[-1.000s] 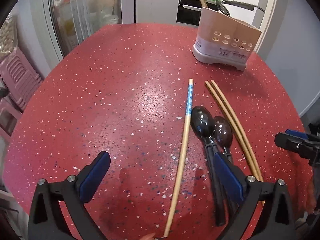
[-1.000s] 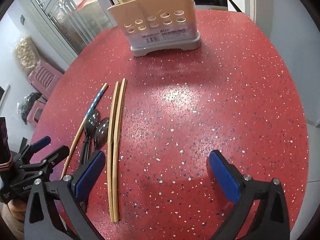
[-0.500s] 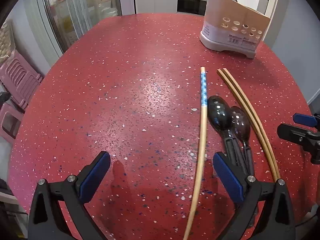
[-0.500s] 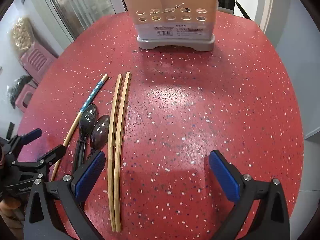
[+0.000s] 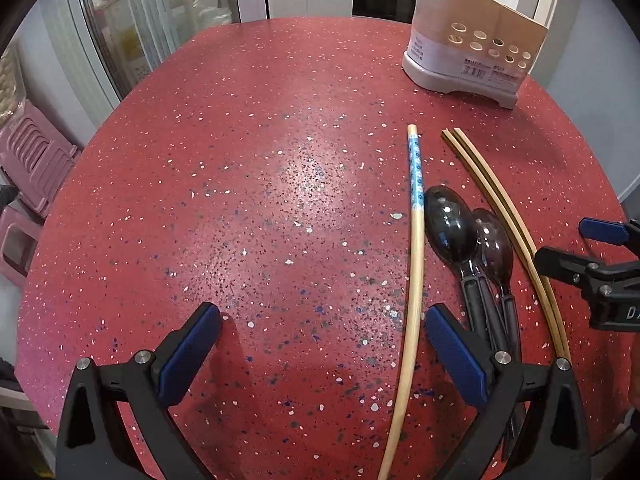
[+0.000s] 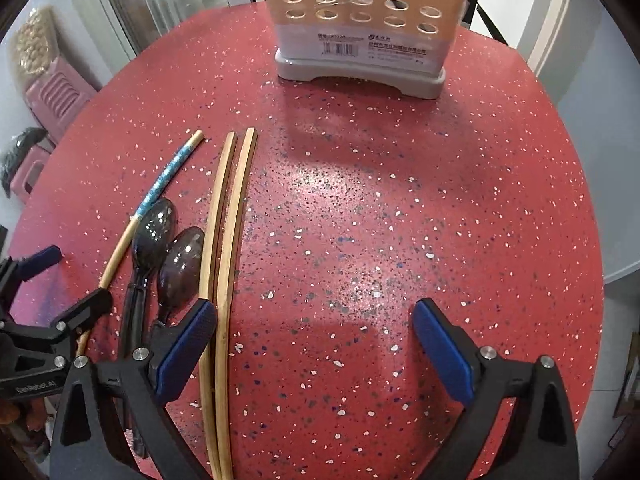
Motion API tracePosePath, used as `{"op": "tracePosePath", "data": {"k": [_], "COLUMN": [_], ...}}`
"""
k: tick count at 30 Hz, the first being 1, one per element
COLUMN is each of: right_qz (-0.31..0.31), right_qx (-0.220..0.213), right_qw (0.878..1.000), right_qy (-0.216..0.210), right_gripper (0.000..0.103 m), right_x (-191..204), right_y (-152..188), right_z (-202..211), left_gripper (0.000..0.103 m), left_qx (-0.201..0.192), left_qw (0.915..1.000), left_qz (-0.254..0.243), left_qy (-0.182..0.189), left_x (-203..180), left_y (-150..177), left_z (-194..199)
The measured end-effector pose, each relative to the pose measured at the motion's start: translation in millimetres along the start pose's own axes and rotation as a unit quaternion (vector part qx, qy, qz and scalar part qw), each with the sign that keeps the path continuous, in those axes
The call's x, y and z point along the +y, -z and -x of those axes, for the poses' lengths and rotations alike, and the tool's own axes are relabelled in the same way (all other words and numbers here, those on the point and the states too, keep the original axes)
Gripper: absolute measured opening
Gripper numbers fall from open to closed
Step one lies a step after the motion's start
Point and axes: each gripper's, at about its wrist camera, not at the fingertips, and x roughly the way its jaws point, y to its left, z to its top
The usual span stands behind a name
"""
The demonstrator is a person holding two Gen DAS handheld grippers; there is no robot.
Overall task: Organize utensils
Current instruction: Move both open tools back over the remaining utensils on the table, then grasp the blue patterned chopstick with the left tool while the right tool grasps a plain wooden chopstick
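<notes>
On the red speckled table (image 5: pixel 260 200) lie a blue-patterned chopstick (image 5: pixel 416 248), two dark plastic spoons (image 5: pixel 452 224), and a pair of plain wooden chopsticks (image 5: pixel 508 216). A beige utensil holder (image 5: pixel 472 52) with holes stands at the far side. My left gripper (image 5: pixel 324 344) is open and empty, just left of the blue chopstick. My right gripper (image 6: pixel 312 336) is open and empty, its left finger beside the plain chopsticks (image 6: pixel 224 248), spoons (image 6: pixel 168 248) and blue chopstick (image 6: pixel 160 184). The holder (image 6: pixel 360 28) stands straight ahead.
The holder has utensils standing in it. Pink plastic stools (image 5: pixel 28 160) stand left of the table, with glass cabinet doors (image 5: pixel 160 12) behind. The table edge curves off at the right (image 6: pixel 592 200).
Both grippers have moved forward over the table towards the holder, which looks larger in the right view. The utensils have not moved. Both stay open.
</notes>
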Motion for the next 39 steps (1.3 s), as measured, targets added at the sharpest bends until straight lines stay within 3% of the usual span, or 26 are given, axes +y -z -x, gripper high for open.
{"op": "tracePosePath", "data": {"k": [7, 13, 17, 20, 22, 25, 26, 27, 39], "right_qz": [0.032, 0.053, 0.075, 0.079, 0.087, 0.107, 0.113, 0.116, 0.129], "right_qx": [0.01, 0.039, 0.071, 0.095, 0.104, 0.109, 0.11, 0.111, 0.087], "right_qw": [0.999, 0.998, 0.995, 0.992, 0.991, 0.988, 0.987, 0.987, 0.987], "right_qy": [0.016, 0.007, 0.002, 0.002, -0.002, -0.01, -0.013, -0.014, -0.033], "right_gripper": [0.096, 0.078, 0.07, 0.069, 0.063, 0.036, 0.017, 0.009, 0.007], "right_x": [17.8, 33.7, 44.7, 48.0, 49.7, 57.7, 60.8, 65.6, 55.1], "right_y": [-10.9, -39.5, -55.4, -69.9, -76.0, -81.3, -81.9, -76.6, -57.0], "right_z": [-6.5, -11.1, -15.3, -19.1, -21.7, -21.5, -20.5, -20.3, -16.8], "left_gripper": [0.103, 0.103, 0.103, 0.092, 0.086, 0.081, 0.081, 0.081, 0.08], "left_qx": [0.003, 0.009, 0.019, 0.027, 0.034, 0.042, 0.045, 0.049, 0.075], "left_qw": [1.0, 0.9989, 0.997, 0.9954, 0.9937, 0.9918, 0.9914, 0.9911, 0.9916], "left_qz": [-0.003, -0.045, -0.074, -0.088, -0.101, -0.114, -0.116, -0.115, -0.082], "left_qy": [-0.007, -0.013, 0.01, 0.027, 0.035, 0.04, 0.041, 0.043, 0.065], "left_x": [1.5, -9.1, -20.0, -25.1, -28.9, -35.9, -36.9, -36.8, -5.7], "left_y": [-13.5, -30.2, -41.3, -44.9, -48.0, -51.5, -52.8, -54.4, -79.3], "left_z": [-6.6, -12.7, -13.9, -12.4, -12.1, -12.1, -12.7, -13.5, -27.4]}}
